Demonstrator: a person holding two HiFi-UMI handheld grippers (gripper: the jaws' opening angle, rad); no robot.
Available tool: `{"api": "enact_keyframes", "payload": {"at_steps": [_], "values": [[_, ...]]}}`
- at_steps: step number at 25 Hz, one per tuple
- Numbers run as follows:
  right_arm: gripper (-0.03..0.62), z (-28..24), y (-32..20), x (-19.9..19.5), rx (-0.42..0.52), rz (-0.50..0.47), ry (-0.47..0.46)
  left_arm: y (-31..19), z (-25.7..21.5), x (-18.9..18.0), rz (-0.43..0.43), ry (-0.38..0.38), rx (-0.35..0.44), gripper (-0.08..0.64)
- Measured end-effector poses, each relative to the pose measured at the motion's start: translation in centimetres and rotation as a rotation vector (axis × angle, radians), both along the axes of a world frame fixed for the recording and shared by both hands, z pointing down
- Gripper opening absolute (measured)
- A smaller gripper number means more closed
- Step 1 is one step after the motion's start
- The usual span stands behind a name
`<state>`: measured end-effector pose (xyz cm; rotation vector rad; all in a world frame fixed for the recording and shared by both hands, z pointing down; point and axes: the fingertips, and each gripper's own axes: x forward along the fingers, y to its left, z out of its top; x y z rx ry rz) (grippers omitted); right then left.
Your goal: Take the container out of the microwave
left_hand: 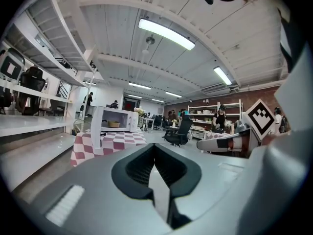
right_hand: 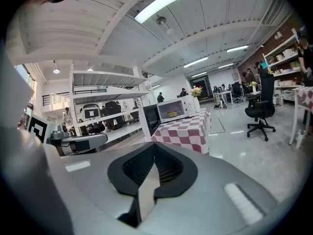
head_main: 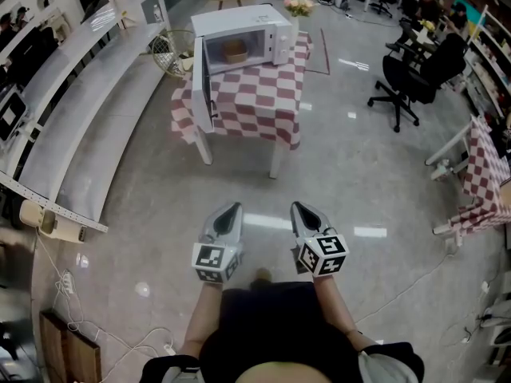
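A white microwave (head_main: 239, 30) stands on a table with a red-and-white checked cloth (head_main: 259, 94), far ahead of me across the floor. Its door (head_main: 204, 82) hangs open to the left. Inside sits a brownish container (head_main: 235, 51), also seen small in the left gripper view (left_hand: 114, 125) and the right gripper view (right_hand: 172, 114). My left gripper (head_main: 228, 211) and right gripper (head_main: 300, 209) are held side by side low in the head view, well short of the table. Both have their jaws together with nothing between them.
Long white shelving (head_main: 80, 110) runs along the left. A wire basket (head_main: 171, 52) sits beside the microwave table. A black office chair (head_main: 415, 74) stands at the right, with another checked table (head_main: 487, 174) nearer. Cables (head_main: 72, 294) lie on the floor at lower left.
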<state>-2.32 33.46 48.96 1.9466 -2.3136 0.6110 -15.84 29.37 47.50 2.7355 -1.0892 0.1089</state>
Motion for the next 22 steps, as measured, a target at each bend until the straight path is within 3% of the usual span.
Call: {"api": "enact_keyframes", "payload": {"at_steps": [22], "values": [[0.001, 2.0, -0.7, 1.3, -0.046, -0.007, -0.035, -0.8, 1.1, 0.9, -0.033, -0.021, -0.031, 0.011]]}}
